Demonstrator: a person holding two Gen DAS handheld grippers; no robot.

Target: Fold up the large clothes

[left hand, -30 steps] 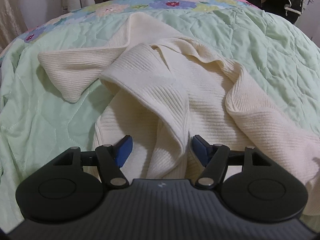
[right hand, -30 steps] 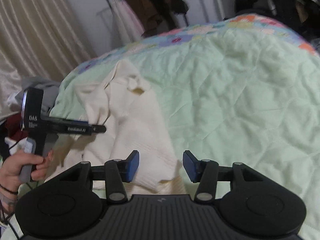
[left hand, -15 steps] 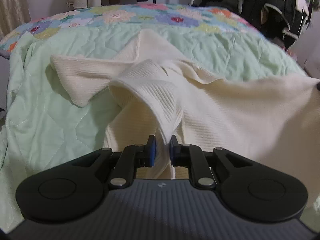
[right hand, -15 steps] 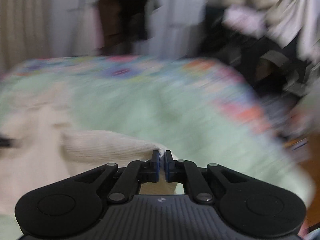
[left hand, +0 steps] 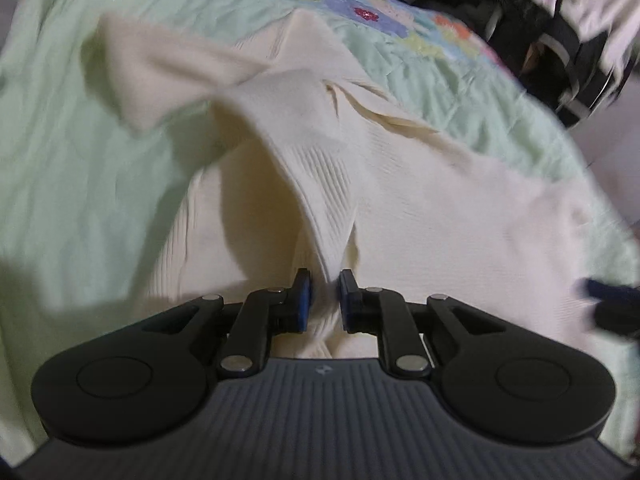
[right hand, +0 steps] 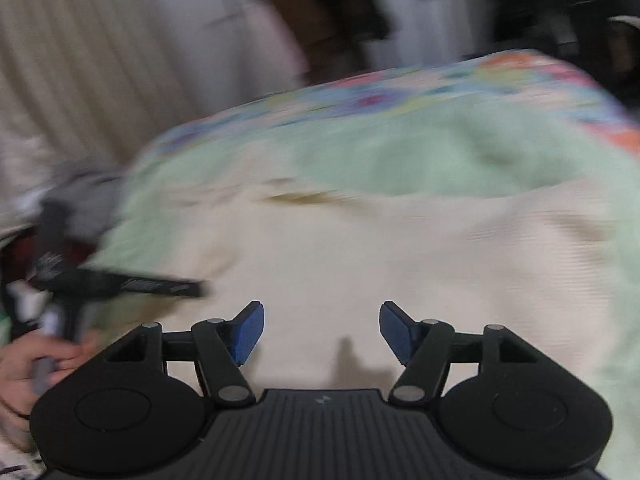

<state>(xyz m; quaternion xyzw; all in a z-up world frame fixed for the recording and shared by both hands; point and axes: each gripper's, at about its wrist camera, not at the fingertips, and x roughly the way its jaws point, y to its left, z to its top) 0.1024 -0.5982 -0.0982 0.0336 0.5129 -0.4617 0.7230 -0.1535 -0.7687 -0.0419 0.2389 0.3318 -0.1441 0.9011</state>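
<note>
A cream ribbed sweater (left hand: pixel 420 208) lies spread on a pale green quilt (left hand: pixel 80 168). My left gripper (left hand: pixel 324 300) is shut on a raised fold of the sweater's sleeve (left hand: pixel 324 184). My right gripper (right hand: pixel 320 332) is open and empty, just above the sweater's flat body (right hand: pixel 360 248). The left gripper's black body (right hand: pixel 120 284) and the hand holding it show at the left of the right wrist view. The right gripper's tip (left hand: pixel 612 300) shows at the right edge of the left wrist view. Both views are blurred.
The quilt has a floral border (left hand: pixel 360 8) at the far side. Dark clothes hang on a rack (left hand: pixel 560 40) beyond the bed at right. A pale curtain (right hand: pixel 80 80) hangs at the left. A grey garment (right hand: pixel 88 196) lies by the bed's left edge.
My right gripper has let go of the sweater's edge and opened; the cloth now lies flat to the right. My left gripper stays shut on the sleeve fold and has swung with it.
</note>
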